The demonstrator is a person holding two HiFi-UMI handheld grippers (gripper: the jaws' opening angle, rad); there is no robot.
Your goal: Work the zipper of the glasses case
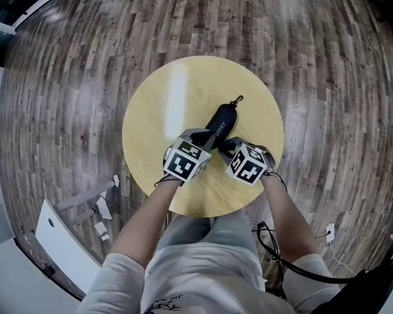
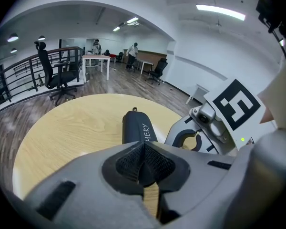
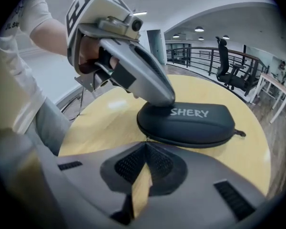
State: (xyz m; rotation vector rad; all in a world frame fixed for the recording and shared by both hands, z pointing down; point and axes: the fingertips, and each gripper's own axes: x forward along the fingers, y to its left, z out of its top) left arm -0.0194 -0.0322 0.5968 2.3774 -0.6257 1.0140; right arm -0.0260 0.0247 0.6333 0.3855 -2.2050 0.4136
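A black zipped glasses case (image 1: 221,124) printed SHERY lies on the round yellow table (image 1: 177,97), with its clip end (image 1: 237,101) pointing away from me. My left gripper (image 1: 206,136) is shut and its tip rests on top of the case's near end (image 3: 163,99). In its own view the jaws (image 2: 144,146) meet with nothing between them, the case (image 2: 136,128) just beyond. My right gripper (image 1: 224,148) is shut too, its tips (image 3: 146,146) right at the case's zipper seam (image 3: 190,140). A tiny pull tab shows there; whether it is pinched is unclear.
The table stands on a dark plank floor (image 1: 327,57). A black cable (image 1: 275,247) trails by my right leg and a white board (image 1: 65,247) lies at lower left. Office chairs (image 2: 55,75) and a railing (image 3: 195,51) stand well away.
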